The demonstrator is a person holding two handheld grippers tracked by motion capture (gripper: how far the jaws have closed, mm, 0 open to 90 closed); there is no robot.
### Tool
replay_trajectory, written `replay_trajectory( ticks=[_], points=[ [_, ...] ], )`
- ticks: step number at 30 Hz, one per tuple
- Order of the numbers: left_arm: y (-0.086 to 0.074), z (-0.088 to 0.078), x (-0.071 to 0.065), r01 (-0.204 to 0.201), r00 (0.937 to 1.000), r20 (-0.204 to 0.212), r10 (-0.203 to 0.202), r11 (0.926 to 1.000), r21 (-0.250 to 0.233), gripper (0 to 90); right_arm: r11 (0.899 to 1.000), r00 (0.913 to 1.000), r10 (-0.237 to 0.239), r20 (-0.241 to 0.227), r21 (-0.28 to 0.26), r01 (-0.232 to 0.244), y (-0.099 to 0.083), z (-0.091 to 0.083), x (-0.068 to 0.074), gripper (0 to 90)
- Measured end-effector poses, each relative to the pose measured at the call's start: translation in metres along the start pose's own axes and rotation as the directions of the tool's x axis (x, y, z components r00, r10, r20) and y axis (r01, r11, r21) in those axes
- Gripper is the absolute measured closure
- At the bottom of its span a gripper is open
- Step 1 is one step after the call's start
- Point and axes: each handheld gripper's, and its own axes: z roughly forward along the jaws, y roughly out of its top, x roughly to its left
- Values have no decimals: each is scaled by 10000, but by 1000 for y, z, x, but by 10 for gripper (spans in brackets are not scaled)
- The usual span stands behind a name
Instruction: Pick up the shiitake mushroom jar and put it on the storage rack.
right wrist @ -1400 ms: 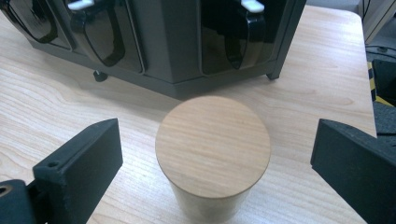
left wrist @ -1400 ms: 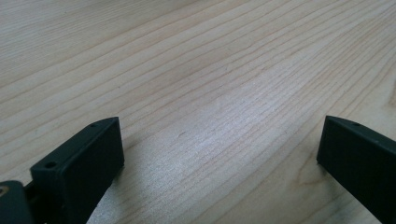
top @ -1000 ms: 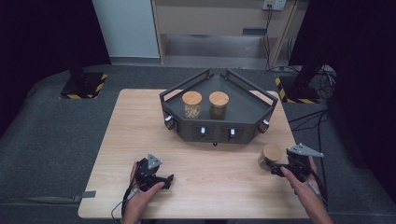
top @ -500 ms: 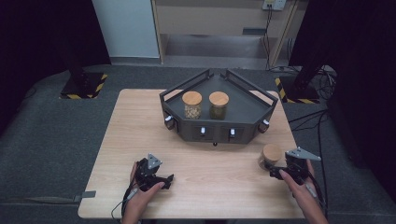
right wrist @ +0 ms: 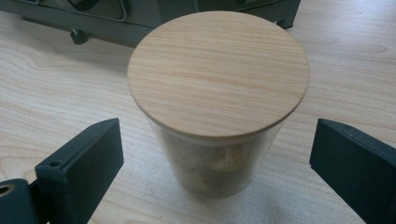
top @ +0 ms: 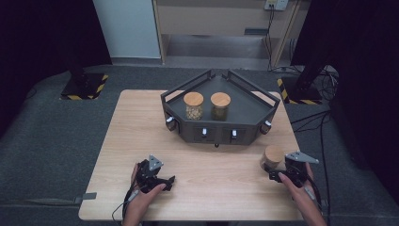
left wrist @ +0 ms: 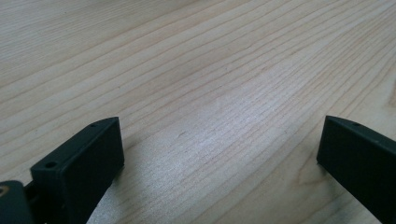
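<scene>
A glass jar with a round wooden lid (right wrist: 218,74) stands upright on the table at the front right (top: 272,156). My right gripper (right wrist: 217,168) is open, its two black jaws set wide on either side of the jar and clear of it; in the high view it (top: 282,172) sits just behind the jar. My left gripper (left wrist: 219,163) is open low over bare wood, nothing between its jaws, at the front left of the table (top: 159,182). Two more wooden-lidded jars (top: 193,105) (top: 220,105) stand on a dark angular tray stand (top: 244,129).
The light wooden table (top: 141,122) carries the dark stand at its back centre, with small knobs along its front face. Grey floor mats surround the table. Cables lie on the floor at the right, and hazard-striped plates sit at the back corners.
My right gripper has drawn slightly toward the table's front edge beside the jar. The left gripper and the jars on the stand have stayed put.
</scene>
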Motion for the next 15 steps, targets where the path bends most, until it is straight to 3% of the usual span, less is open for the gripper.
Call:
replay_trajectory(
  ticks=[15],
  points=[
    [0,0,0,2,10000,1,-2,10000,-2,0,9998,10000,-66,31,-185,67,2,11,3,59]
  ],
)
